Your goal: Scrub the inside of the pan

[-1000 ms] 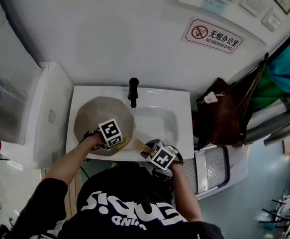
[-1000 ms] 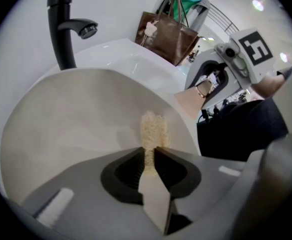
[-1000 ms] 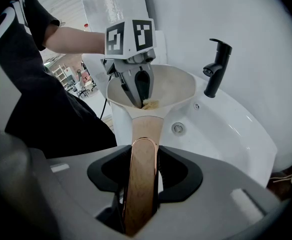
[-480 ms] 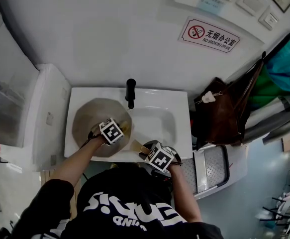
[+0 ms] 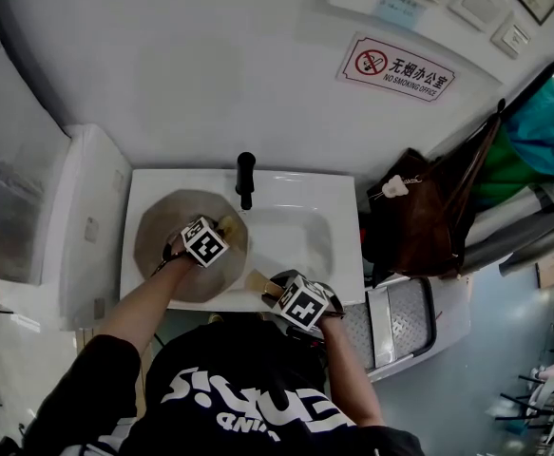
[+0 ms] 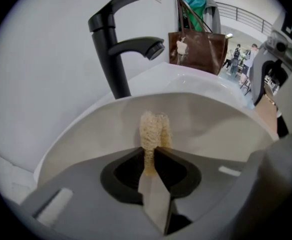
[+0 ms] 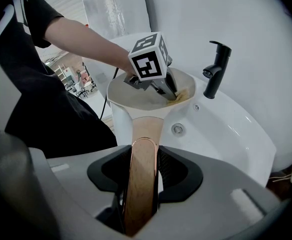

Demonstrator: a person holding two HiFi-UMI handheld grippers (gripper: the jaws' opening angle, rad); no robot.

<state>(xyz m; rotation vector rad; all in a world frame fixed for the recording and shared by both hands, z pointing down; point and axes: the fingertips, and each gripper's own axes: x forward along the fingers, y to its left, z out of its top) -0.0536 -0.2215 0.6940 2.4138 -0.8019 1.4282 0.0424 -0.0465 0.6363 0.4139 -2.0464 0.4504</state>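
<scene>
The pan (image 5: 160,234) sat over the left part of the white sink (image 5: 300,190), its pale inside facing up, just beside the black faucet (image 5: 245,179). Inside it, against the pan's wall, a tan loofah scrubber (image 6: 154,128) was pinched in the narrow jaws of the left gripper (image 6: 150,156), which reached down into the pan from the near side. The pan's wooden handle (image 7: 146,129) stuck out over the sink's front edge, where the right gripper (image 7: 141,160) had its jaws clamped on it. To the right of the sink hung a brown bag (image 5: 429,218), and a no-smoking sign (image 5: 395,66) was fixed on the wall above.
</scene>
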